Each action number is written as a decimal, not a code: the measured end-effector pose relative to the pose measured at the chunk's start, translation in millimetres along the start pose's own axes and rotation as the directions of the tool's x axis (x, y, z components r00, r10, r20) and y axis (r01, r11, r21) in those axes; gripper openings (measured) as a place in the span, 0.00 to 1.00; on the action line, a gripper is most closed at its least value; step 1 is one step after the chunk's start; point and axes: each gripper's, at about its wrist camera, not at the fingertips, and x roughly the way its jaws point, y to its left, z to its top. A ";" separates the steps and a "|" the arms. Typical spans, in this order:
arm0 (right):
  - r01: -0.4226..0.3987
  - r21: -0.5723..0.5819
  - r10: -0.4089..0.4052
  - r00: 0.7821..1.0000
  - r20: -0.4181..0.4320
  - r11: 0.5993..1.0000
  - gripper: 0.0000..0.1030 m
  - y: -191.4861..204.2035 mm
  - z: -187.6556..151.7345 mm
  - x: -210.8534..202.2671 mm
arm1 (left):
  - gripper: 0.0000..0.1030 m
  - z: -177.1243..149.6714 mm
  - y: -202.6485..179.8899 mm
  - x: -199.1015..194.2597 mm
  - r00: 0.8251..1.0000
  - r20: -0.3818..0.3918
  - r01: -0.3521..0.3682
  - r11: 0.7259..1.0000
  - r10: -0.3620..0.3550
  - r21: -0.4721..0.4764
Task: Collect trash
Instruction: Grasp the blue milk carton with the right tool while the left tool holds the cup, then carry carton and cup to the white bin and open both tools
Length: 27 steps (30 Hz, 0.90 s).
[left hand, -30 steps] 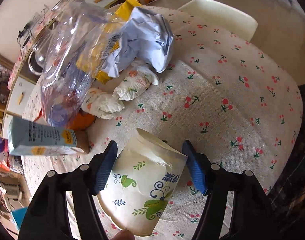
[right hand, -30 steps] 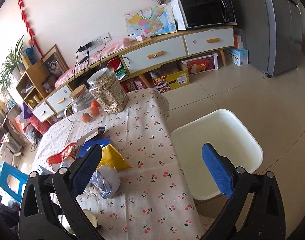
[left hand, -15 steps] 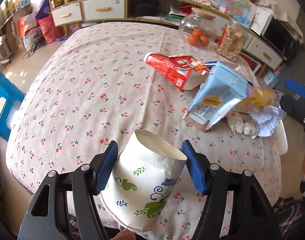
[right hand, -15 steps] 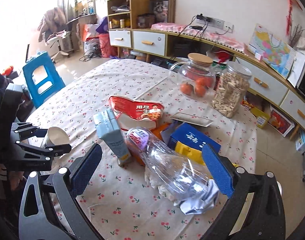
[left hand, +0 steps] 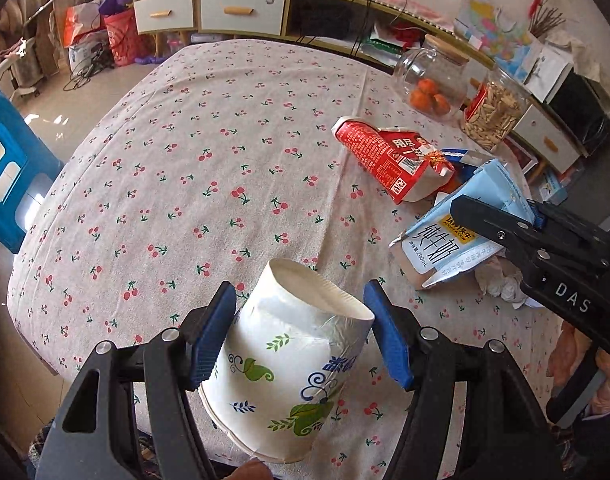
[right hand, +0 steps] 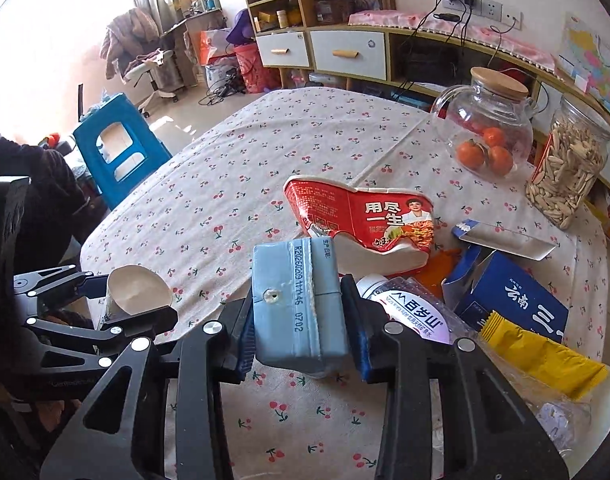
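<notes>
Our right claw (right hand: 301,336) is clamped across the short width of the blue milk carton (right hand: 297,300), whose long axis runs straight ahead along the fingers, near the tabletop's (left hand: 225,128) right edge. Our left claw (left hand: 301,332) grips the dented paper cup (left hand: 293,368) over the near edge, mouth pointing forward.

- One crumpled paper cup (left hand: 293,364), lower centre of the left wrist view.
- One blue milk carton (right hand: 299,304).
- One red noodle cup (right hand: 365,220).
- One clear plastic bottle (right hand: 415,316).
- One blue box (right hand: 513,300).
- One yellow wrapper (right hand: 541,356).
- Two glass jars: oranges (right hand: 485,120), seeds (right hand: 569,168).
- Three oranges (right hand: 499,158).
- One blue stool (right hand: 117,148).
</notes>
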 end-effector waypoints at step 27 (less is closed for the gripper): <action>0.226 0.444 -0.390 0.863 0.322 0.867 0.32 -161.4 -46.1 -200.1 | 0.63 31.1 -119.7 -52.4 0.972 0.221 0.063 0.994 -0.081 0.089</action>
